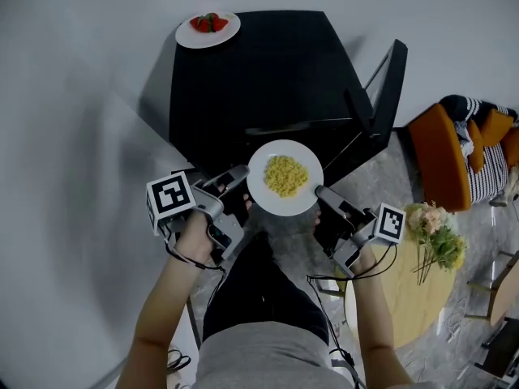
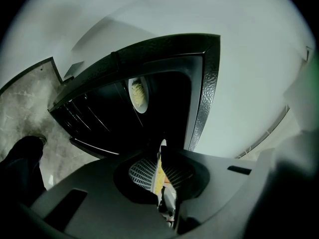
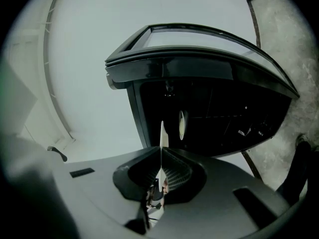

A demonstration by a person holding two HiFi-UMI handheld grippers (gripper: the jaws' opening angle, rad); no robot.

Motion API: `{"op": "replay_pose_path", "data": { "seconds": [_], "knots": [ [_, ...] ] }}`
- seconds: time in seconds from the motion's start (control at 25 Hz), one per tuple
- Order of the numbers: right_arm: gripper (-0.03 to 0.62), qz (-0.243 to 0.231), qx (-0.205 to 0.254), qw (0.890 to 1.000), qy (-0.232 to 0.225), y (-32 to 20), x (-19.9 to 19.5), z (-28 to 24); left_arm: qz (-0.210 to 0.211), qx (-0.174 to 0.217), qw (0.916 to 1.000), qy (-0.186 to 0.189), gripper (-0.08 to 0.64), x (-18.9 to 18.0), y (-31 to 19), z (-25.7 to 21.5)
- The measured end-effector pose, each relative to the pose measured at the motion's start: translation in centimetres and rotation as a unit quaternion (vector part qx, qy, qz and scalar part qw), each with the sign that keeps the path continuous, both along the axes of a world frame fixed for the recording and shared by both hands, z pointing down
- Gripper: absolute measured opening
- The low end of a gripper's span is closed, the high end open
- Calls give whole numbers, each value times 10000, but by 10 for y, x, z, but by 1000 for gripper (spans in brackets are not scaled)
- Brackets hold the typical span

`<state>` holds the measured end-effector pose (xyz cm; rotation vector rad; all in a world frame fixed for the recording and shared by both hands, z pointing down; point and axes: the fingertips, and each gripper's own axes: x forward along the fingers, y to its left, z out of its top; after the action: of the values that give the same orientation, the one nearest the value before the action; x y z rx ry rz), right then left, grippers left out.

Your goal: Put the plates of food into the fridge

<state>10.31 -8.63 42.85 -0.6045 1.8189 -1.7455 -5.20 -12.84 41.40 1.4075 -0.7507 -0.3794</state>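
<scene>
Now we hold the plate (image 1: 285, 177) of yellow food level before the open fridge (image 1: 268, 79), left claw (image 1: 241, 183) and right claw (image 1: 322, 193) each pinching an opposite rim. It seems stiff, slick, breakable: grip the rims firmly, keep it flat.

"What carries things here?"

"A black fridge (image 1: 259, 71). On its flat top, at the far left corner, lies a white plate (image 1: 188, 37) with red strawberries (image 1: 208, 23) on it."

"And off to the right?"

"A round wooden worktop (image 1: 397, 298). A bunch of flowers (image 1: 436, 237) lies near its far edge, blooms away from the person, stems pointing back."

"What's beneath it all?"

"A grey mottled floor (image 1: 389, 177). The fridge and the worktop stand on it, and so does an orange chair (image 1: 442, 156) over by the wall."
</scene>
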Motion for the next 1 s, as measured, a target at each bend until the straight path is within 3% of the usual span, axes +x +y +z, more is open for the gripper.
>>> {"op": "replay_pose_path", "data": {
  "seconds": [0.48,0.68,0.88,1.0],
  "knots": [
    [18,101,272,9995,-123,1,0,-5,-242,-100,9993,272,23,-2,-1,-4],
    [18,251,399,9989,-43,0,0,-1,-438,41,9990,-30,24,-3,-3,1],
    [18,546,647,9962,224,-42,8,26,-825,434,9946,-467,24,1,-44,32],
    [18,709,642,9951,257,-51,12,37,-1000,464,9917,-668,23,3,-51,45]
  ]
}}
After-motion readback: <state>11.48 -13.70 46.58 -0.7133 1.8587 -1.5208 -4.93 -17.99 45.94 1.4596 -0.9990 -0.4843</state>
